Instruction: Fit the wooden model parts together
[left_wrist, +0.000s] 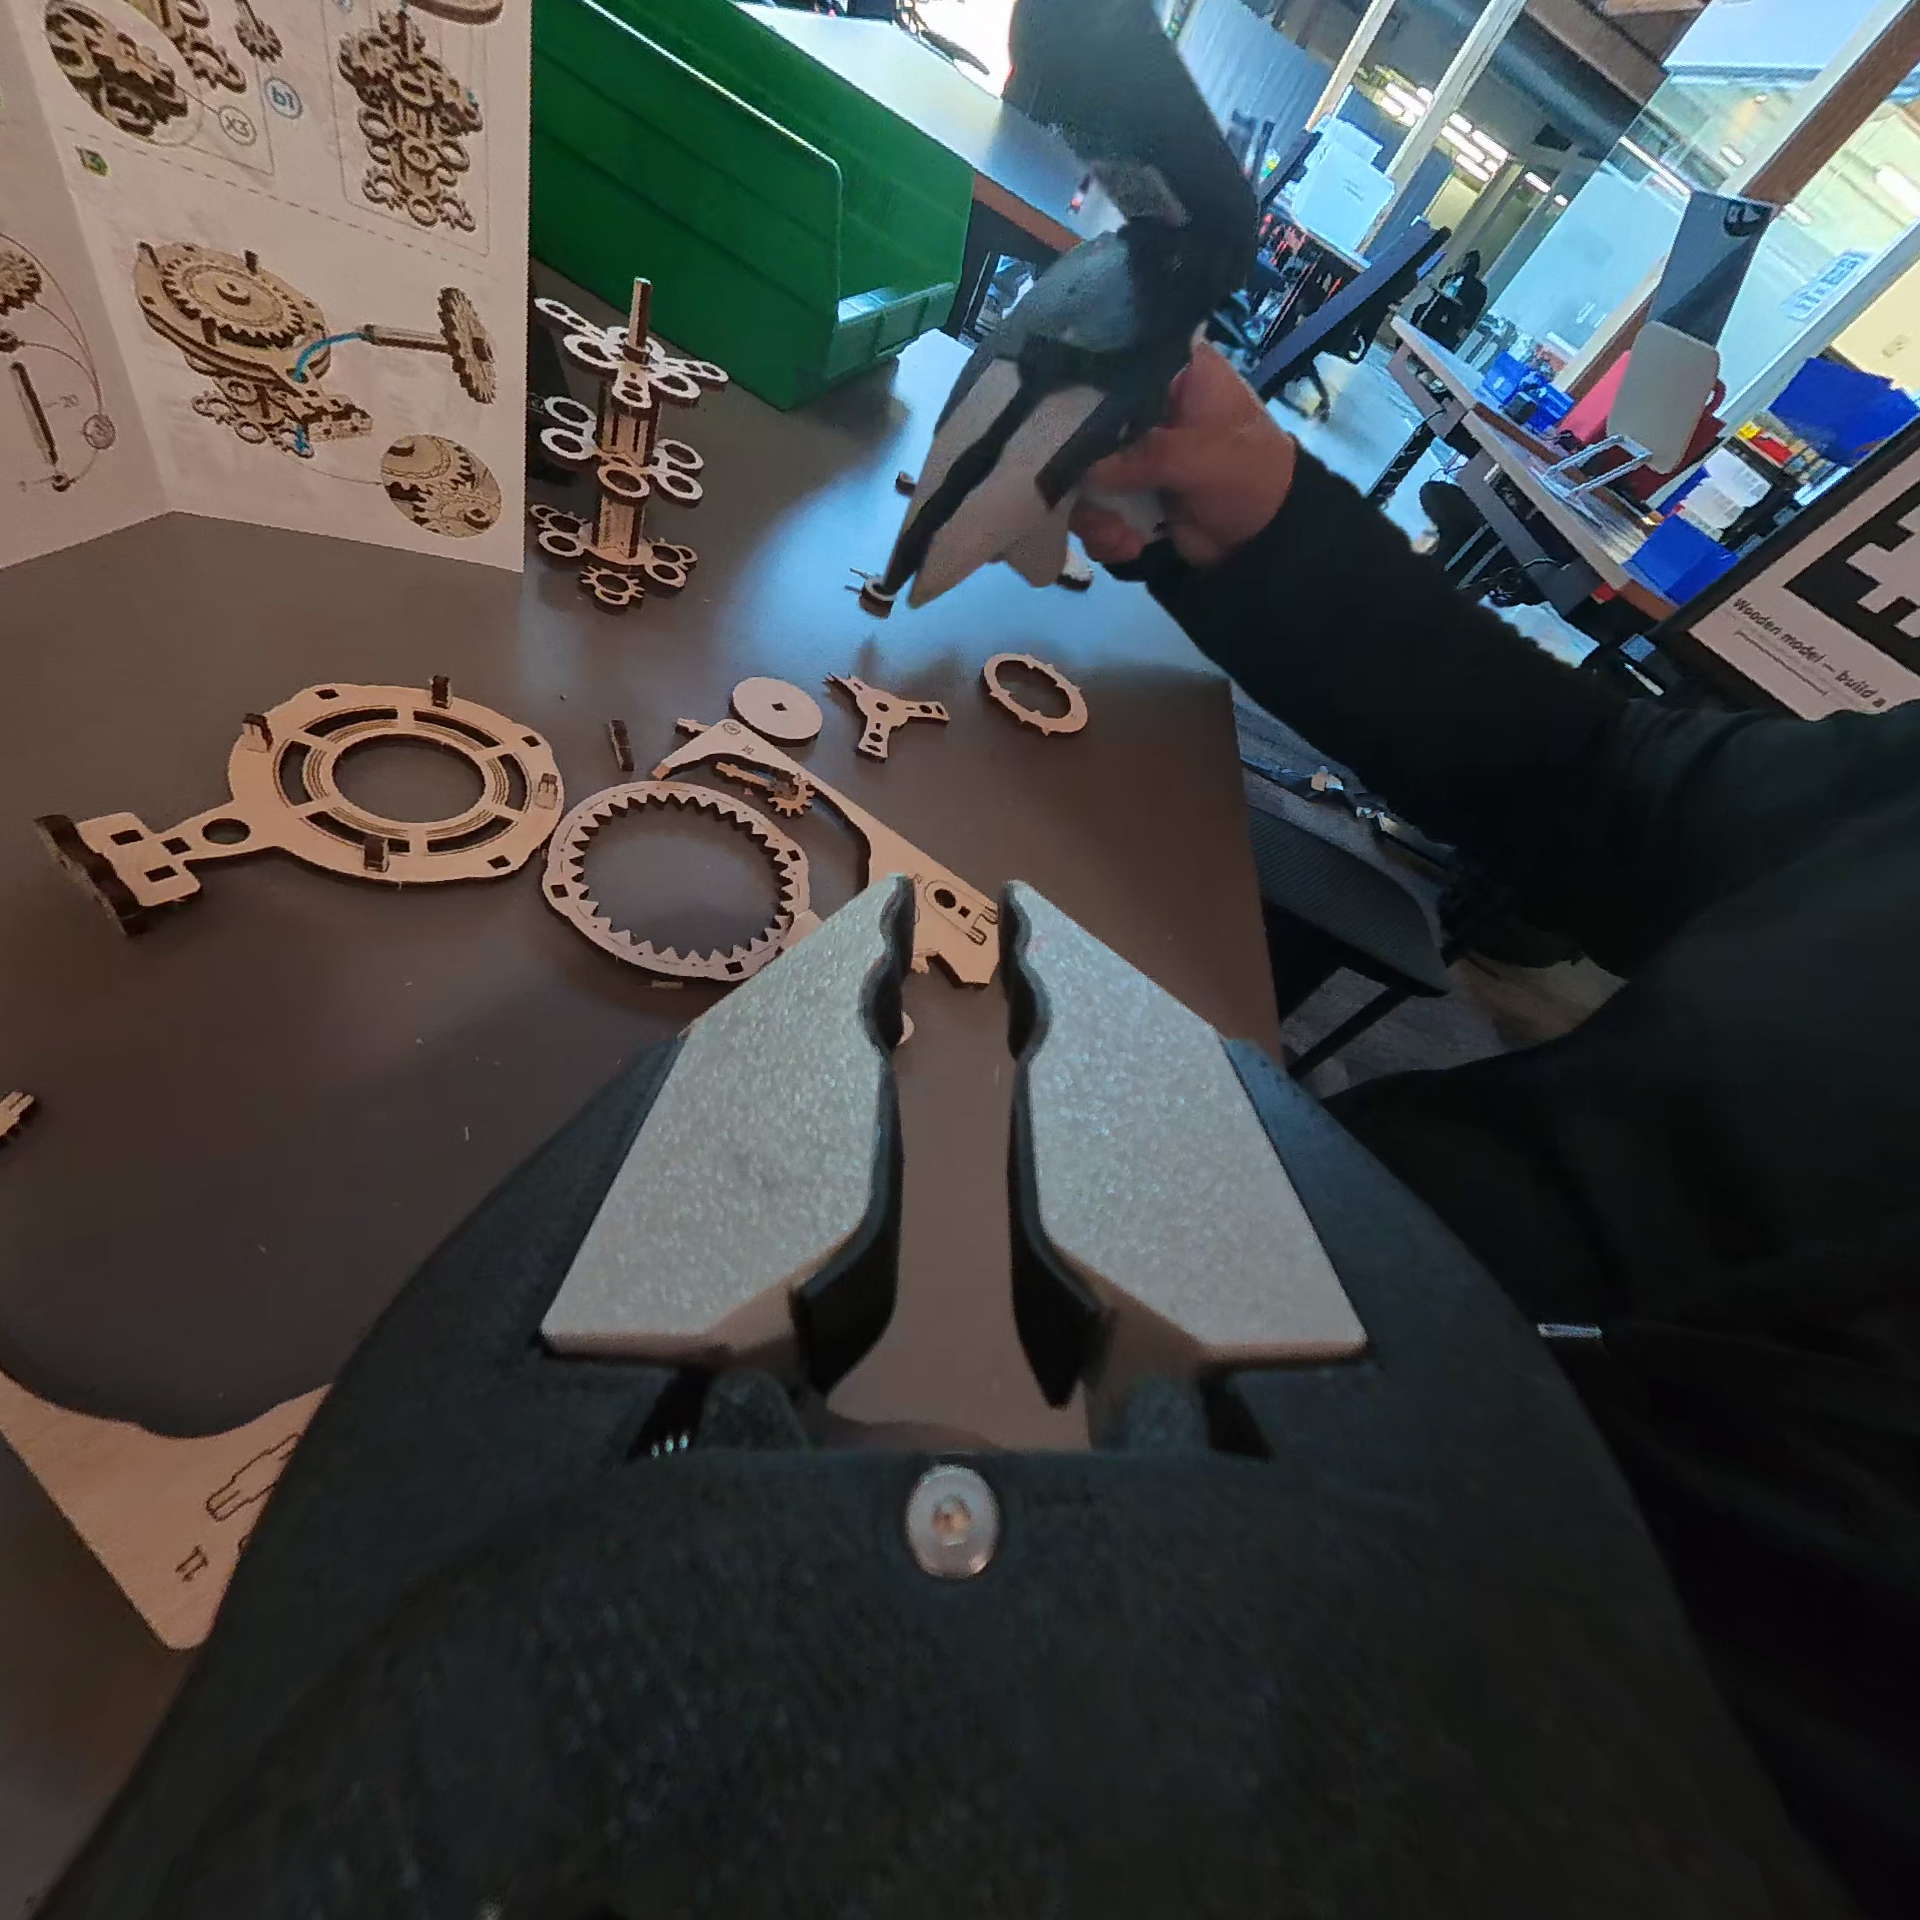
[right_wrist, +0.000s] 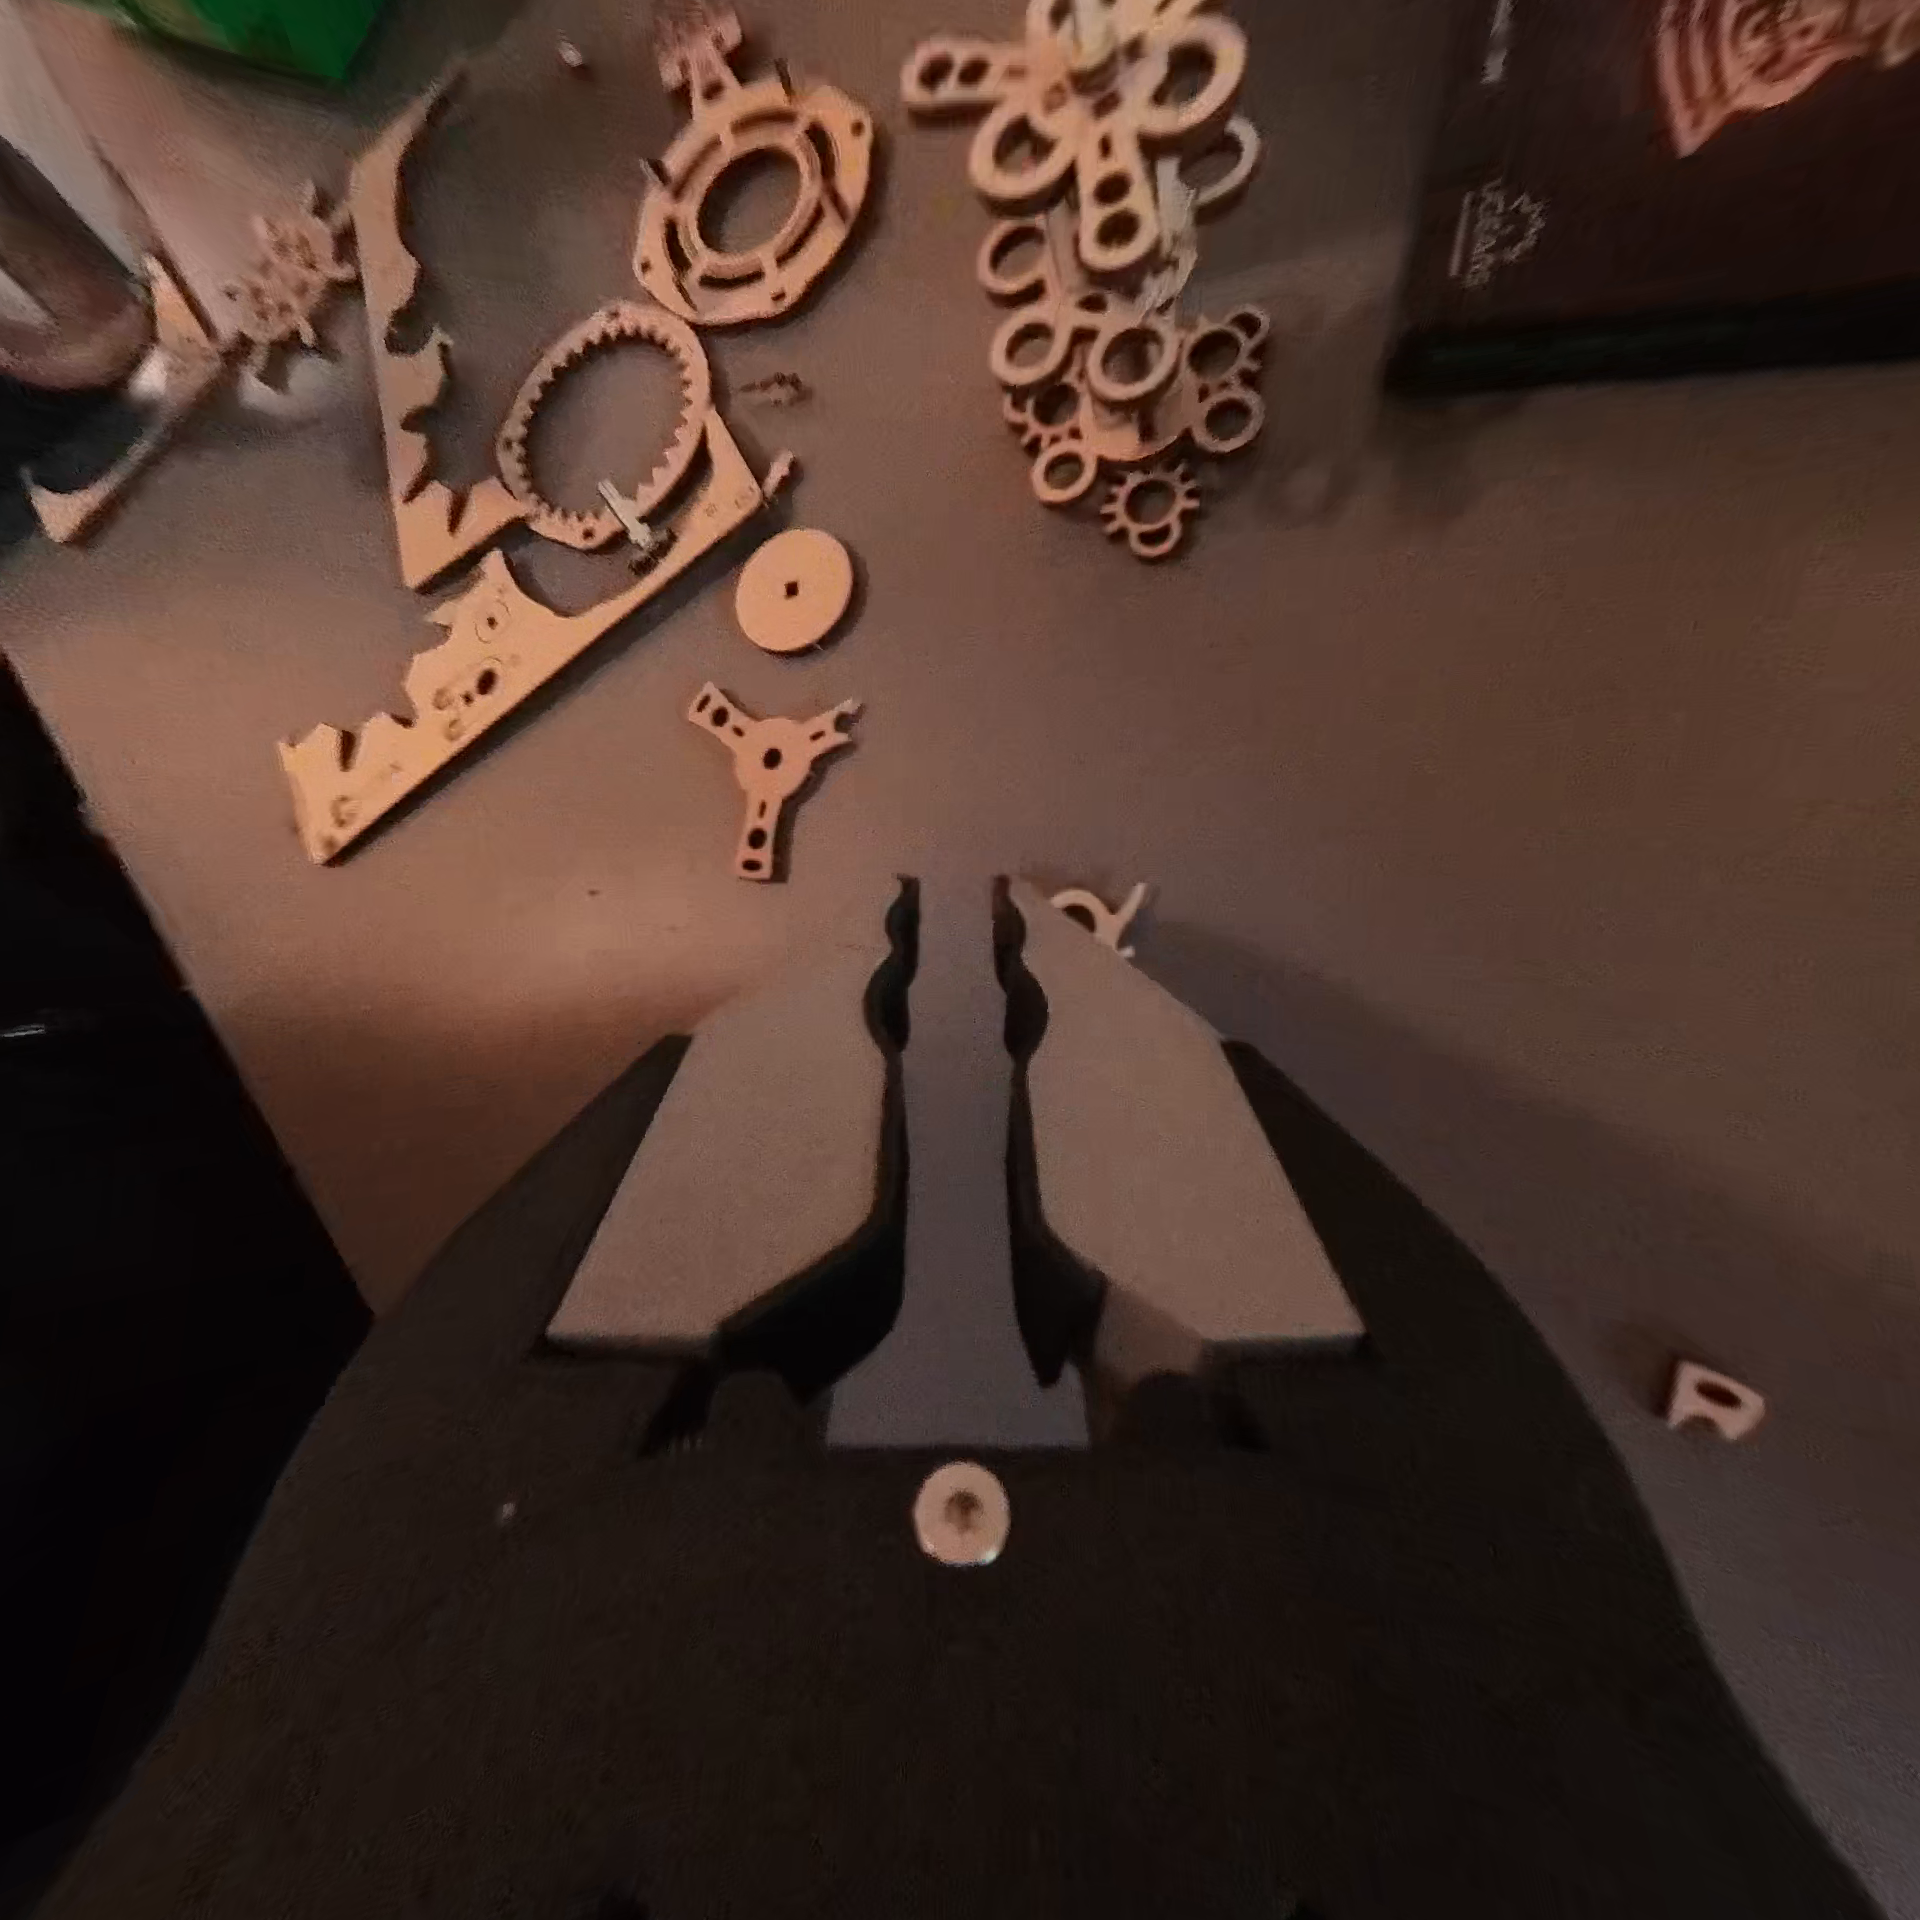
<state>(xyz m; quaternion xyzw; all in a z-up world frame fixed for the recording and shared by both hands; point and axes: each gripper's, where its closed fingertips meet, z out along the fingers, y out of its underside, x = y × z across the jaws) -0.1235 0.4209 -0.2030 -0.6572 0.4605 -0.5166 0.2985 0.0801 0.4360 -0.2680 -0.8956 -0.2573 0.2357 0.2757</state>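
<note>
Flat wooden parts lie on the dark table (left_wrist: 312, 1091): a ringed base plate (left_wrist: 395, 790) (right_wrist: 753, 208), a toothed ring (left_wrist: 675, 883) (right_wrist: 608, 421), a round disc (left_wrist: 776, 710) (right_wrist: 795, 592), a three-armed piece (left_wrist: 883, 717) (right_wrist: 774, 764) and an oval ring (left_wrist: 1036, 693). A built tower of looped layers (left_wrist: 623, 457) (right_wrist: 1122, 260) stands behind them. My left gripper (left_wrist: 956, 904) is narrowly open and empty, over a cut-out sheet (left_wrist: 831, 821). My right gripper (right_wrist: 956, 894) (left_wrist: 894, 592) is narrowly open and empty, tips down beside a small looped piece (right_wrist: 1096, 914) (left_wrist: 876, 594).
A folded instruction sheet (left_wrist: 260, 260) stands at the back left, green bins (left_wrist: 727, 187) behind it. A dark box (right_wrist: 1662, 208) sits beside the tower. A small loose piece (right_wrist: 1714, 1408) lies to the right. The table edge (left_wrist: 1252, 883) runs close on the right. The left gripper's tips are roughly 20 cm from the right gripper's.
</note>
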